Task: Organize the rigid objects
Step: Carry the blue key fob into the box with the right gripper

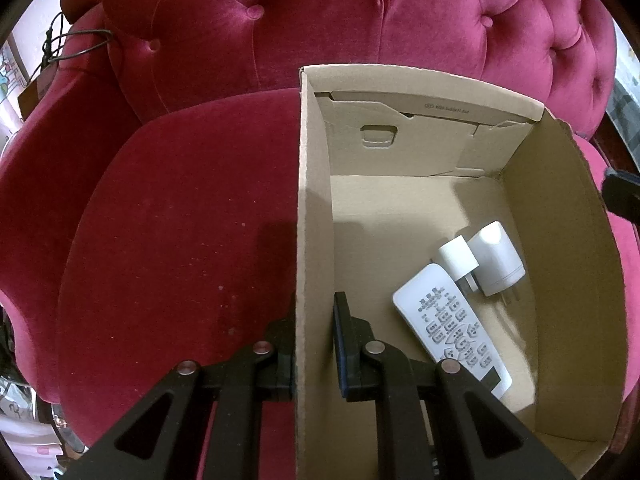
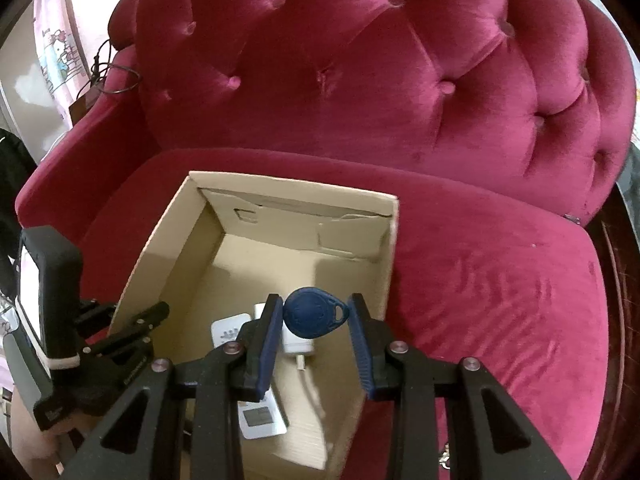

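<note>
An open cardboard box (image 1: pixel 560 240) (image 2: pixel 168 240) stands on a red velvet sofa seat. Inside lie a white remote control (image 1: pixel 448 320) (image 2: pixel 260 416) and two white plug adapters (image 1: pixel 496 264) (image 2: pixel 296 342). My left gripper (image 1: pixel 314 344) straddles the box's left wall, one finger inside and one outside, shut on the wall; it also shows in the right wrist view (image 2: pixel 136 328). My right gripper (image 2: pixel 316 316) is above the box, shut on a blue teardrop key fob (image 2: pixel 314 318).
The sofa's tufted backrest (image 2: pixel 360 80) rises behind the box. Bare seat cushion (image 1: pixel 180 240) (image 2: pixel 500 300) lies on both sides of the box. A dark cable (image 1: pixel 76 40) hangs over the left armrest.
</note>
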`<state>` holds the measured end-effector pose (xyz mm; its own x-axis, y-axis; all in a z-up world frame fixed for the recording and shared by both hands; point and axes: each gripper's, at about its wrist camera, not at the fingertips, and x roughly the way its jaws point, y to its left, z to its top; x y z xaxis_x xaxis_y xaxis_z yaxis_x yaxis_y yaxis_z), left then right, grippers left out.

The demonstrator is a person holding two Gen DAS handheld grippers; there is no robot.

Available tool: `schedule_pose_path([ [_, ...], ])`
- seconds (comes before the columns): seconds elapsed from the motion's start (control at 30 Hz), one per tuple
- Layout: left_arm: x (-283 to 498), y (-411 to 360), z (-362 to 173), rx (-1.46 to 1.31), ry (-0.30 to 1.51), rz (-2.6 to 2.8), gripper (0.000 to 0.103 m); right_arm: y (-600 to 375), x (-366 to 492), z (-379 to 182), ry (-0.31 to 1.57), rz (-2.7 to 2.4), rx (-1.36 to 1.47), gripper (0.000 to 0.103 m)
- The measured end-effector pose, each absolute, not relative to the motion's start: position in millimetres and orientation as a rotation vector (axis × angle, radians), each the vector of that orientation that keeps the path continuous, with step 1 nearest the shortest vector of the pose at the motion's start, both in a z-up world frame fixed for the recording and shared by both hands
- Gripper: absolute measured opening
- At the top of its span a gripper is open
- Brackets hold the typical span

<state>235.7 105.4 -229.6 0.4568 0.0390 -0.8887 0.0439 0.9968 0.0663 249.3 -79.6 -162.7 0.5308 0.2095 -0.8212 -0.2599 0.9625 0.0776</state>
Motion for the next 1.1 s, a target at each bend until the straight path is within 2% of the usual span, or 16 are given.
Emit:
schedule_pose_path([
  [1.1, 235.9, 110.6, -230.3, 0.065, 1.099, -0.021, 0.015, -12.7, 275.9, -237.6, 1.153, 0.285, -0.091, 0.036],
])
